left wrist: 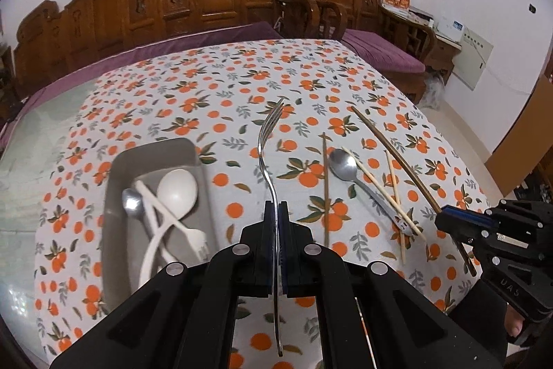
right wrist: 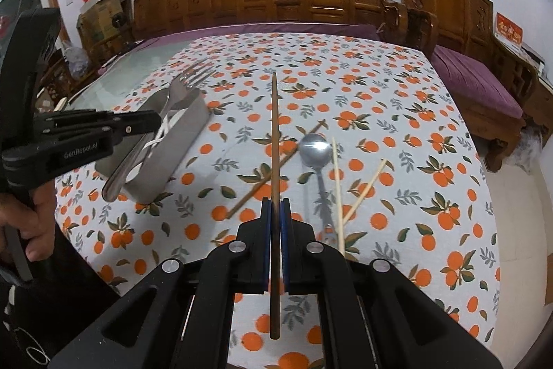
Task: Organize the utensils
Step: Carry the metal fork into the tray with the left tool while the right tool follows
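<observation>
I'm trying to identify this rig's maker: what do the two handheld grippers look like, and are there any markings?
Both are matte black plastic with silver round pivot bolts on the linkage arms and blue pads lining the fingers. The left gripper carries white "GenRobot.AI" lettering on its side; the right gripper shows faint letters reading roughly "DAS". A dark sleeve appears beside each hand.

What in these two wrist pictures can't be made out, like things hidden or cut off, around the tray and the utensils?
- Gray tray, left wrist view: its near end is hidden behind the left gripper.
- Same tray, right wrist view: its contents are mostly screened by its wall and the metal fork.
- Dark chopstick, right wrist view: its middle is hidden between the pads of the right gripper.
- Steel spoon, right wrist view: handle end hidden by that gripper.
</observation>
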